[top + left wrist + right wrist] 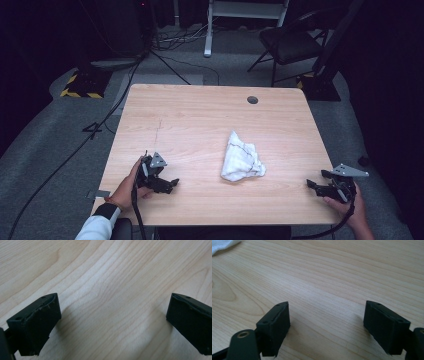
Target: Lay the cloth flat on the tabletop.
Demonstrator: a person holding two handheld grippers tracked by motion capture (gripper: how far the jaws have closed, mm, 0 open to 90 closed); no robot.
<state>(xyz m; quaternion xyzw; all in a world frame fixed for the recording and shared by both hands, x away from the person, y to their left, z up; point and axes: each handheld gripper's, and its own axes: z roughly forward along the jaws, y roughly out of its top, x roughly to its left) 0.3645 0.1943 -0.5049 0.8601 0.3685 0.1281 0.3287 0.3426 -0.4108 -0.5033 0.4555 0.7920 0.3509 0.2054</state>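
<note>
A crumpled white cloth (241, 157) lies on the light wooden table (200, 120), a little right of centre. My left gripper (173, 183) rests low over the table's front left, pointing right toward the cloth, held by a hand in a white sleeve. In the left gripper view its jaws stand wide apart over bare wood (112, 315), so the left gripper (113, 320) is open and empty. My right gripper (310, 183) sits at the front right edge, pointing left. It is open too (327, 325), with nothing between its jaws; a corner of the cloth (222, 245) shows at the top left.
A round cable hole (252, 100) sits near the table's far edge. Beyond the table stand a dark folding chair (290, 45) and a white stand (210, 30). Cables (100, 125) run across the grey floor at the left.
</note>
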